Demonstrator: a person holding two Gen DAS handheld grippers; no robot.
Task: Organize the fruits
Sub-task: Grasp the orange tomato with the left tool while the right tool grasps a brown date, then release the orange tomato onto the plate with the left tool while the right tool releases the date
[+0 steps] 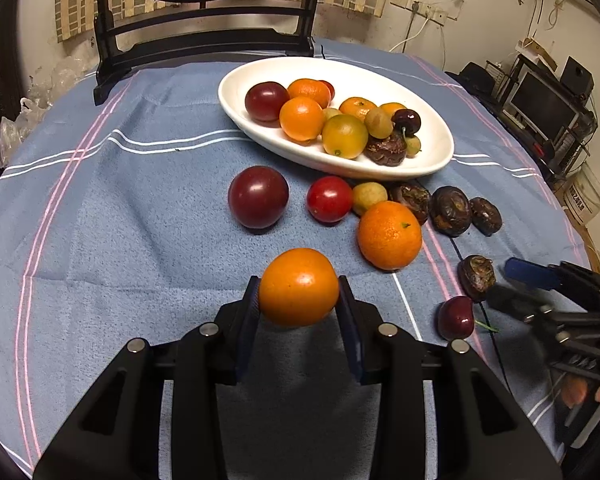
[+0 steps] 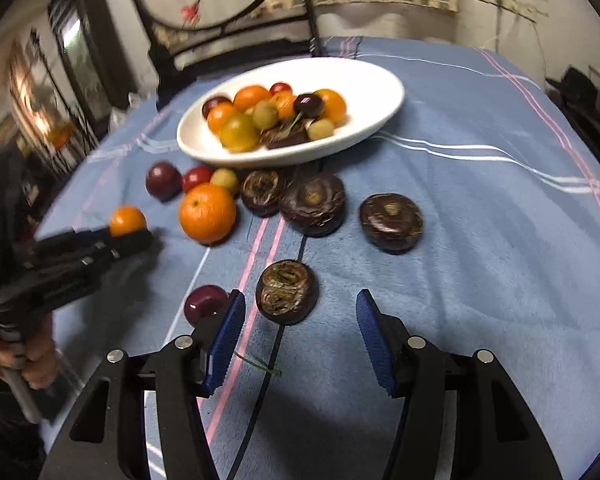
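My left gripper is shut on a small orange fruit, held just above the blue cloth; it also shows in the right wrist view. My right gripper stands open, and a dark brown water chestnut lies on the cloth between its fingertips, untouched by the pads. A dark cherry sits just left of its left finger. The white oval bowl behind holds several fruits. A plum, a red tomato, a mandarin and more chestnuts lie loose in front of it.
A black wooden screen stand rises at the table's far edge. Shelves with a monitor stand beyond the right edge. A person's hand grips the left tool's handle. Bare cloth stretches to the right of the chestnuts.
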